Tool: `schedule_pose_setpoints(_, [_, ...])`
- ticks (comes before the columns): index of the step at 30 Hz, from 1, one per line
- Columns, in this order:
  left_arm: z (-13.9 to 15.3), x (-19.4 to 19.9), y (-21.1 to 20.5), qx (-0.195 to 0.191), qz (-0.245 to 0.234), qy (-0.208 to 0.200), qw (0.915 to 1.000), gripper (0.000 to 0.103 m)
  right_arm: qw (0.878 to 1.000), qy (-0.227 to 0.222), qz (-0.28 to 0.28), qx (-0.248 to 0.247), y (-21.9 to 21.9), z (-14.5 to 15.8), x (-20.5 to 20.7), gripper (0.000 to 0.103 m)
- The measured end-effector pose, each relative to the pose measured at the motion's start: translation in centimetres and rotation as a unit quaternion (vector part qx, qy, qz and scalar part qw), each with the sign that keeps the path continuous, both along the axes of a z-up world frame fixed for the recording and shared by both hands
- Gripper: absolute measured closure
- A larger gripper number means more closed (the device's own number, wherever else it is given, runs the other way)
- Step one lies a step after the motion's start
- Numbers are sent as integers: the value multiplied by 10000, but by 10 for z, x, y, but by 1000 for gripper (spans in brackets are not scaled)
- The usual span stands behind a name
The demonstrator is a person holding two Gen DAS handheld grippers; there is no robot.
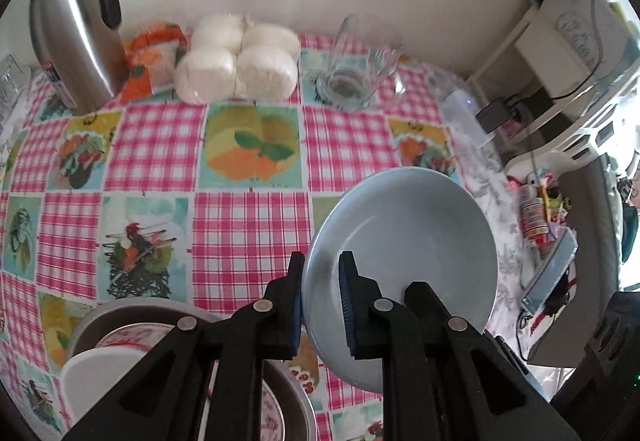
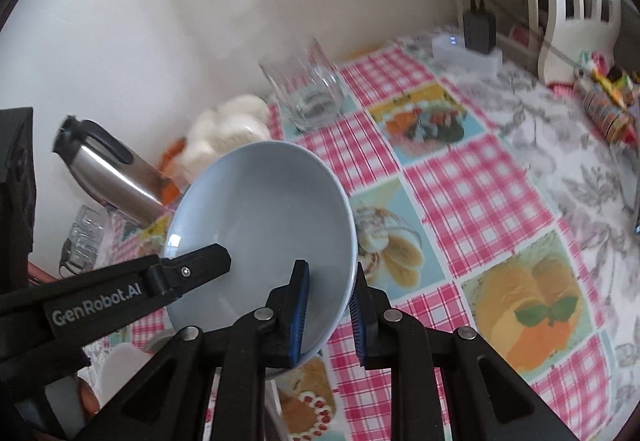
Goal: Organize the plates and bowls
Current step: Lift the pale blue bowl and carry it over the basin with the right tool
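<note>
Bowl (image 1: 404,241), pale blue, is hanging tilted above the checked tablecloth (image 1: 248,233) in the left wrist view, with the left gripper (image 1: 322,305) clamping its near rim beside a metal tin (image 1: 288,397); in the right wrist view the right gripper (image 2: 330,315) is pinching the same bowl (image 2: 260,221) at its lower rim, while the left gripper's finger (image 2: 200,265) is crossing its inside

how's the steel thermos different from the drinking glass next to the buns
The steel thermos is opaque brushed metal with a black handle; the drinking glass is clear and has no handle. The thermos stands taller than the glass. It sits left of the buns, the glass right. Both stand upright by the wall.
</note>
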State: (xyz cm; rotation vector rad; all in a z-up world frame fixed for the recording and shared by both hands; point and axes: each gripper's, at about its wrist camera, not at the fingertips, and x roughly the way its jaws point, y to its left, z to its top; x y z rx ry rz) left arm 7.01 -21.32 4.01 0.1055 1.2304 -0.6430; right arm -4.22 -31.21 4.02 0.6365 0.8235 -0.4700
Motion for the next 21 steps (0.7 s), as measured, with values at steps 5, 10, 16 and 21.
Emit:
schedule_pose_setpoints(5, [24,-8,21,-295,64,-100,9995,86,9995,-232,41,-200,18,28,-8,82])
schedule_pose_setpoints(10, [44,-19,47,-499,168,-335,9981,86,9984,-433,156,-334,43,49,-16,82])
schedule_pose_setpoints(16, [55,-27,82,-701,345,-477,9958,86,9972,-517,396,-364,71,54,-16,82])
schedule_pose_setpoints(21, [53,-26,114,-893,573,-500,9931,86,9952,-449,644,-578,99,56,-8,82])
